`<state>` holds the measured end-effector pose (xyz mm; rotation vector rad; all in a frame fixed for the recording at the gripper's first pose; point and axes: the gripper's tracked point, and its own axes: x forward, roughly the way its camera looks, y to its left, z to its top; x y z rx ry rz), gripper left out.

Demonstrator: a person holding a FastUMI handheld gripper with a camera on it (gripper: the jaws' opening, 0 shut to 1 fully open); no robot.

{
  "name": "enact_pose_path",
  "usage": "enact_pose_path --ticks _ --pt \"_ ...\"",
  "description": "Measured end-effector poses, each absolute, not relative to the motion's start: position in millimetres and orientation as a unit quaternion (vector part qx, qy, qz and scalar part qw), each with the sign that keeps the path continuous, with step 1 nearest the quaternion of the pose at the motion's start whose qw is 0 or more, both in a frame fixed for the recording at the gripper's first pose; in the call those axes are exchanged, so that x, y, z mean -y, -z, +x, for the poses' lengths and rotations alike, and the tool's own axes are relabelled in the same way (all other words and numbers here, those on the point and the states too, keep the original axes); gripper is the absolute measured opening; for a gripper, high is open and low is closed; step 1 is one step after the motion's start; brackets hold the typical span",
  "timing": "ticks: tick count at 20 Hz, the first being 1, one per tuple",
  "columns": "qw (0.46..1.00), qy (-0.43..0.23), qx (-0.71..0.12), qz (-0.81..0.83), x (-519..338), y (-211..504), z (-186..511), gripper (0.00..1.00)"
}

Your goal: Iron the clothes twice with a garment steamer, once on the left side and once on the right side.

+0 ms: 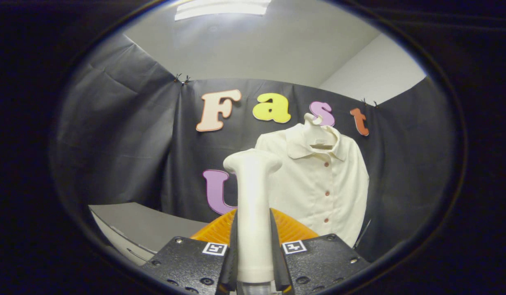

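White plastic is standing between the two black fingers of the gripper (255, 262): one garment steamer (253, 213), its long axis running upright along the fingers, its broad rounded head at the top and leaning slightly toward the shirt beyond it. Both fingers are pressing against the steamer's handle from either side, so the jaws are clenching it. Each finger is carrying one small square black-and-white marker (294, 247) on its upper face, two in all; these are coded patterns, not readable writing. Just behind the steamer's lower body an orange ribbed object (292, 229) is showing on both sides of the handle, and what it is cannot be told. Beyond the fingers one cream shirt (322, 184) is hanging against the black cloth wall, on one white hanger (316, 131) whose hook is rising above the collar. The shirt is facing the gripper, hanging straight down, its collar up and its hem low, with four small reddish buttons running down the front placket. No brand or label is showing on the shirt or the steamer. One grey table (146, 225) is lying off to the left of the fingers, well apart from the shirt.
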<state>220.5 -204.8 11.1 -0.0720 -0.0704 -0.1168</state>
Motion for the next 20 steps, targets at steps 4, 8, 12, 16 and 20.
enact_pose_path --ticks 4,8,12,16,20 --pt "0.996 0.074 0.035 -0.029 232.1 -6.6 241.6 0.35" --pt "0.996 0.086 0.029 -0.015 253.1 4.1 262.5 0.35" --pt "0.996 0.092 0.02 -0.012 264.2 20.0 273.9 0.35" --pt "0.996 0.09 0.015 -0.018 266.1 32.2 275.2 0.35" --pt "0.996 0.082 0.006 -0.018 263.3 42.7 270.5 0.35"
